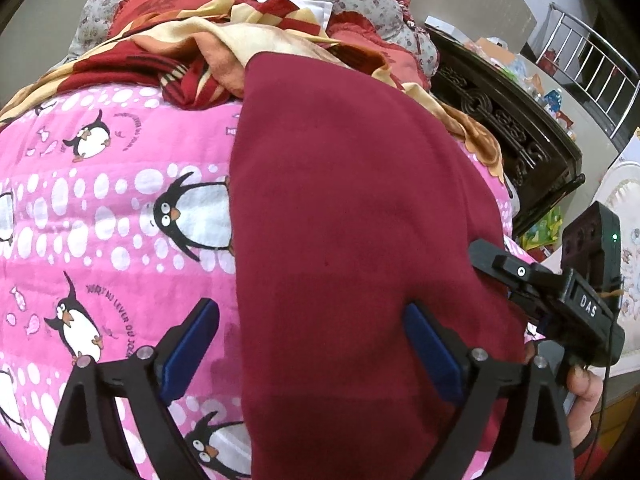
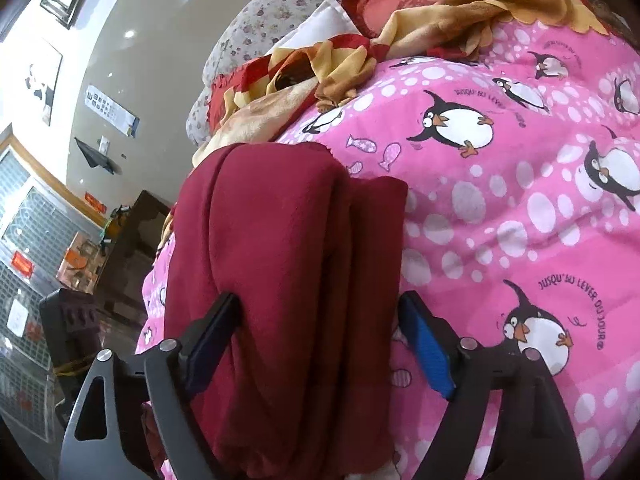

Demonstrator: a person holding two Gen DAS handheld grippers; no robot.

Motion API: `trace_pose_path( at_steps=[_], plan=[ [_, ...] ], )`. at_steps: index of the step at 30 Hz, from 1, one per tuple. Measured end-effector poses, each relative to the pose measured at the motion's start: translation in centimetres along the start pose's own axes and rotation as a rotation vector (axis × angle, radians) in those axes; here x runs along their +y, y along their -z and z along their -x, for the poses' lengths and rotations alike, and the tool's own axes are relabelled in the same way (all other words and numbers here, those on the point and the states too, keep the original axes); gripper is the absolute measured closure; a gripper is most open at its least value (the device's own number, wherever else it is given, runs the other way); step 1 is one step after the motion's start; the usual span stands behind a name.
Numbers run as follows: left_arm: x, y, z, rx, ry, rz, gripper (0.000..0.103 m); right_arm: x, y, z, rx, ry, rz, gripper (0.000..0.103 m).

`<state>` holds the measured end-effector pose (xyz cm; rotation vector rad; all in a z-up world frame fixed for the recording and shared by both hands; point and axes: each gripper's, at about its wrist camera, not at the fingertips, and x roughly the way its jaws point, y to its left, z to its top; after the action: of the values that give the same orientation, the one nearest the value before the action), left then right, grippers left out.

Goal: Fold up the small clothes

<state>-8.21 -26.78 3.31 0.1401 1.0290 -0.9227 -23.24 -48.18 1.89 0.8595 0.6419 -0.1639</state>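
On the pink penguin quilt (image 1: 100, 208) our maroon garment (image 2: 280, 280) lies folded; right gripper (image 2: 320, 344) straddles it, left gripper (image 1: 312, 348) spans its edge, both released: thick layers may spring open

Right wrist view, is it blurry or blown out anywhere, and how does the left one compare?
Right wrist view: the window side at far left is washed out, and the maroon garment looks soft close up. Left wrist view: evenly lit, the penguin quilt print sharp, slight softness on the garment. Both bend strongly toward the dark fisheye corners.
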Motion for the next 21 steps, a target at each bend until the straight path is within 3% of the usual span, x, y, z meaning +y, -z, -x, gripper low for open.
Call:
trace_pose_path(
  at_steps=[6,10,12,17,21],
  plan=[
    [0.0,-0.2,-0.5,0.0,0.005,0.014,0.005,0.3,0.0,-0.2,-0.022,0.006,0.015,0.008],
    [0.0,-0.3,-0.6,0.006,0.012,0.011,0.008,0.9,0.3,0.4,-0.045,0.012,0.035,0.02],
    [-0.1,-0.4,-0.6,0.012,0.032,0.01,0.021,1.5,0.4,0.7,-0.048,0.032,0.056,0.025],
    [-0.9,-0.3,0.0,0.006,0.015,-0.008,0.035,3.0,0.5,1.4,-0.054,0.066,0.101,0.043],
    [-0.9,-0.1,0.9,-0.004,0.009,-0.004,0.045,4.0,0.5,2.3,-0.062,0.075,0.119,0.048]
  ],
)
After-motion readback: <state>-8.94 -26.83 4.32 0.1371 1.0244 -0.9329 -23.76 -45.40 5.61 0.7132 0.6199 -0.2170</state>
